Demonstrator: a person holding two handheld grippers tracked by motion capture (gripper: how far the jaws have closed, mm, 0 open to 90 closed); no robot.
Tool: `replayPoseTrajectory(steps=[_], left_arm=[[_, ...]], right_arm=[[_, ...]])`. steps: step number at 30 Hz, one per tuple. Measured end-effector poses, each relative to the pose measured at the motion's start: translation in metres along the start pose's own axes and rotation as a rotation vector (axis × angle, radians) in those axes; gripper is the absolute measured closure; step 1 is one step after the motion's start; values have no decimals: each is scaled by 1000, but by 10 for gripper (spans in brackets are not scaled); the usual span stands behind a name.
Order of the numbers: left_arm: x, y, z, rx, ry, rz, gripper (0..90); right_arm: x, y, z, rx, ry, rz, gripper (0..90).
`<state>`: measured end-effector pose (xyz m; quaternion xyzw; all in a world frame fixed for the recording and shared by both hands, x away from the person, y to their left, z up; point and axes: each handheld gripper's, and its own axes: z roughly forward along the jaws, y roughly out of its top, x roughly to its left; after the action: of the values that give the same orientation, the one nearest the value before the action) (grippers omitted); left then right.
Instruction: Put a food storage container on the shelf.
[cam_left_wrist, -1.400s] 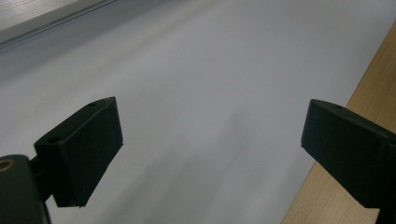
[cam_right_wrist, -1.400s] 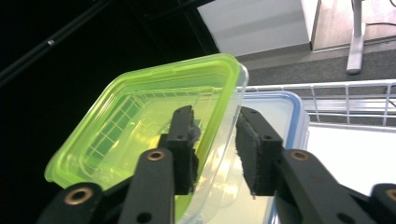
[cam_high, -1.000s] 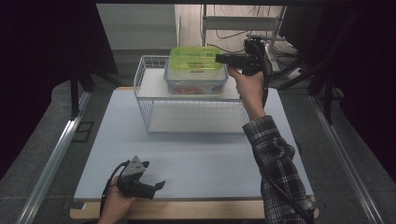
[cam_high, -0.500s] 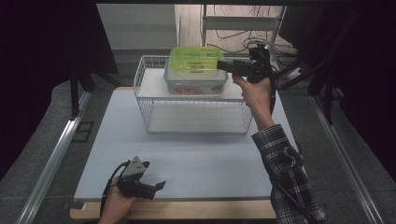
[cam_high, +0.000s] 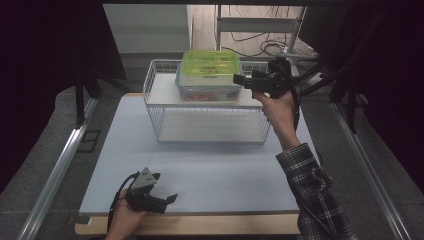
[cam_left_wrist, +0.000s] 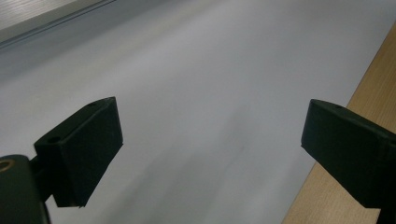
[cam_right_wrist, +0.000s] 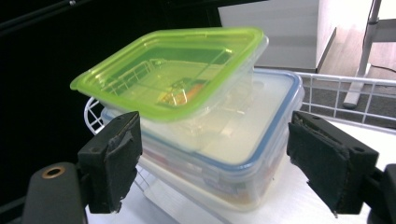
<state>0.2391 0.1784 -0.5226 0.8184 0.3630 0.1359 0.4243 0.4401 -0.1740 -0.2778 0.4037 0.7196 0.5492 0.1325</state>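
Note:
A clear box with a green lid (cam_high: 210, 62) sits askew on top of a larger clear box with a blue-rimmed lid (cam_high: 207, 90). Both rest on the upper level of a white wire rack (cam_high: 165, 120). My right gripper (cam_high: 240, 79) is level at the stack's right end, just off it. In the right gripper view the green-lidded box (cam_right_wrist: 173, 70) and the blue-rimmed box (cam_right_wrist: 261, 140) lie ahead of the right gripper (cam_right_wrist: 215, 154); its jaws have just been opening, and no pad touches either box. My left gripper (cam_high: 167, 200) rests open near the table's front edge, with nothing between its jaws in the left gripper view (cam_left_wrist: 210, 140).
A pale mat (cam_high: 225, 170) covers the table, with a wooden edge (cam_high: 210, 225) at the front. Metal rails (cam_high: 55, 175) run along both sides. Cables and a metal frame (cam_high: 260, 25) stand behind the rack.
My right gripper has drawn back from the green-lidded box, to the right and a little lower, and its jaws stand wider. The boxes and my left gripper have stayed put.

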Motion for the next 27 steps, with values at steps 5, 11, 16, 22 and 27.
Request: replayPoseTrajectory(steps=[5,11,16,22,27], left_arm=[[0,0,0,-1,-2,-2,54],[0,0,1,-3,-4,-3,54],[0,0,1,-5,-6,-5,52],[0,0,1,-6,-7,-6,52],[0,0,1,-4,-10,-6,51]], right_arm=[[0,-5,-4,7,-9,-27,176],[2,-13,-7,13,-11,-56,157],[7,-21,-9,21,-10,-84,147],[13,-32,-11,29,-3,-121,132],[17,-43,-13,41,8,-142,114]])
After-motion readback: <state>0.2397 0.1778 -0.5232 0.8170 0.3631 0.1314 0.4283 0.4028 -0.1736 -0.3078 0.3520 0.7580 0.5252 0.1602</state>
